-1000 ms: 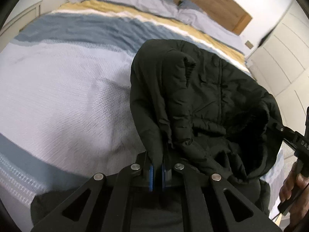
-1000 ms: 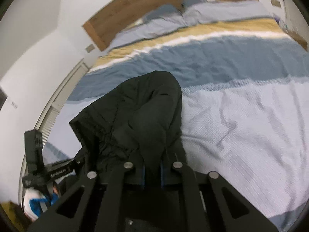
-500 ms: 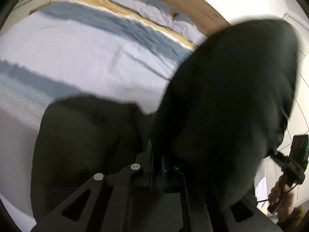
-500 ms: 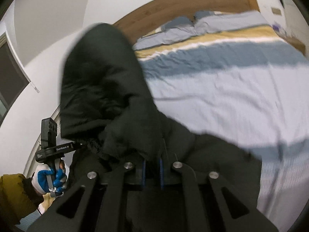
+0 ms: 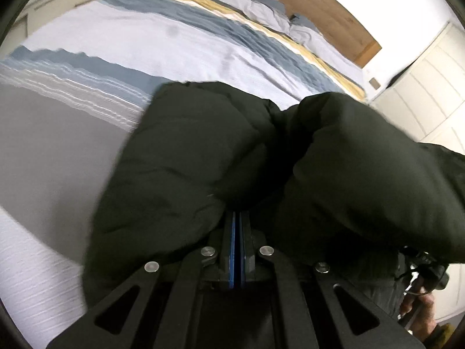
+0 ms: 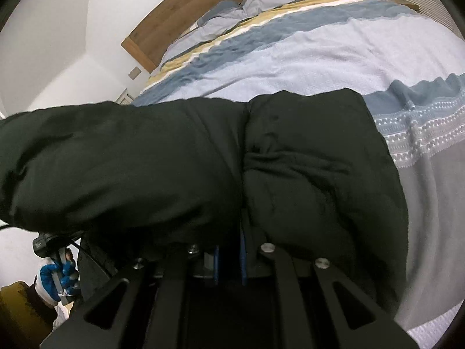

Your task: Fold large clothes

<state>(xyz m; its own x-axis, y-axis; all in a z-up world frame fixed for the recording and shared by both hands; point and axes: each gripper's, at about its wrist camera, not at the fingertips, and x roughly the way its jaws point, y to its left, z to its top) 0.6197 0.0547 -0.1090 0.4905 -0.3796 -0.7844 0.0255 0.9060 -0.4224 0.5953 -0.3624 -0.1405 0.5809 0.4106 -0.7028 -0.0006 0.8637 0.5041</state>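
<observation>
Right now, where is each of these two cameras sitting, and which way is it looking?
Left wrist view: sits on the left gripper, looks along its fingers over the black jacket to the striped bed; the person's other hand shows lower right.
Right wrist view: sits on the right gripper, faces the same jacket and bed; a gloved hand shows lower left.
Shared: jacket, bed, wooden headboard.
</observation>
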